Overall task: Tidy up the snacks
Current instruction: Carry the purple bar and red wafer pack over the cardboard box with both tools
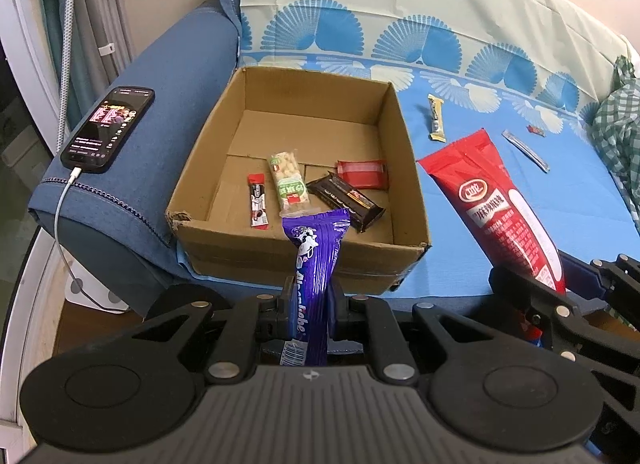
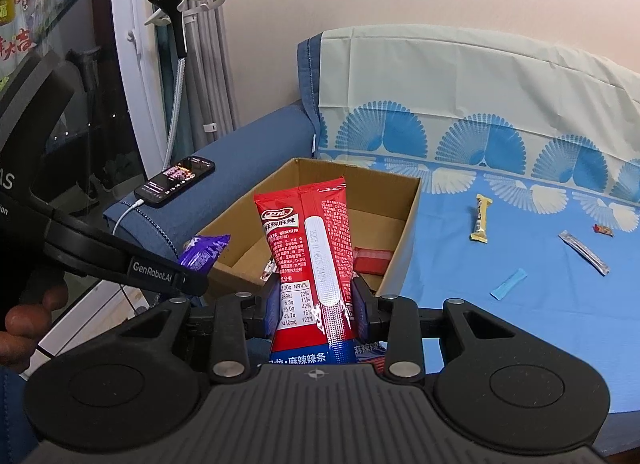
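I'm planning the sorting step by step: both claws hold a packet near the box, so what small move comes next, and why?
Probably ease the left claw forward over the cardboard box and release the purple snack bar. Its tip already overhangs the near wall, and four snacks already lie inside; the red spicy-strip packet in the right claw can follow.

Cardboard box (image 1: 304,248) on sofa, phone (image 1: 108,129) left on armrest (image 1: 160,76)

Purple snack pack (image 1: 316,264) – its bottom end is hidden behind the left claw's (image 1: 310,304) body. In the right wrist view the red pack (image 2: 310,248) hides most of the cardboard box (image 2: 404,232) interior. Small red item (image 1: 535,130) near the sofa's back edge – too small to ID. Checked cloth (image 1: 616,136) cut off by the right edge.
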Demonstrator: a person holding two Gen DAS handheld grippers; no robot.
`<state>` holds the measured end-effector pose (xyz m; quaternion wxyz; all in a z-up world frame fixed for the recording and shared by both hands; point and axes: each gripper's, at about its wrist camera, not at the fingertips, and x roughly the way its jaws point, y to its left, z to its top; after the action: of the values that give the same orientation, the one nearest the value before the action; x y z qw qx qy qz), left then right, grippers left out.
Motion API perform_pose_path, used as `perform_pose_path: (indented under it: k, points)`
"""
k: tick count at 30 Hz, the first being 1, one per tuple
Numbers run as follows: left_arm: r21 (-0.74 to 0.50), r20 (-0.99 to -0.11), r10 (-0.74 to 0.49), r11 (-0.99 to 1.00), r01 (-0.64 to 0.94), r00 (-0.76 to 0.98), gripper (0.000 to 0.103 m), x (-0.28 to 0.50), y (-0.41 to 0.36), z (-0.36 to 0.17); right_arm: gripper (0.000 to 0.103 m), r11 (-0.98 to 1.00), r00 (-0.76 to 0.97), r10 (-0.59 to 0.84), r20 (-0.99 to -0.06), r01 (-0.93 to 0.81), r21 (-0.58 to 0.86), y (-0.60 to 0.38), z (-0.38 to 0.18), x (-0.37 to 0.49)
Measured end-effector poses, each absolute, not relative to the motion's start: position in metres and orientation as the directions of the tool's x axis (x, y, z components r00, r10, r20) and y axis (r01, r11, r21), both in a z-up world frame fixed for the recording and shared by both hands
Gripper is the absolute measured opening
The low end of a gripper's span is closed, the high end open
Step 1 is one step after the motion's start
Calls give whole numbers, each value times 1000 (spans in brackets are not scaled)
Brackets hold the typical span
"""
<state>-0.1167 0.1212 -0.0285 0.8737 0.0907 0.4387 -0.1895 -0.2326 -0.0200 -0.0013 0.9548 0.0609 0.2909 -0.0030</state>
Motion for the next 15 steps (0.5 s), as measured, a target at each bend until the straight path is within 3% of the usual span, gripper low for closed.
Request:
perform_pose_path:
  k: [15]
  points:
    - [-5, -812, -215, 932, 362, 543, 15, -63, 126, -33, 38, 992, 788, 39, -614, 42, 117, -24, -16, -195]
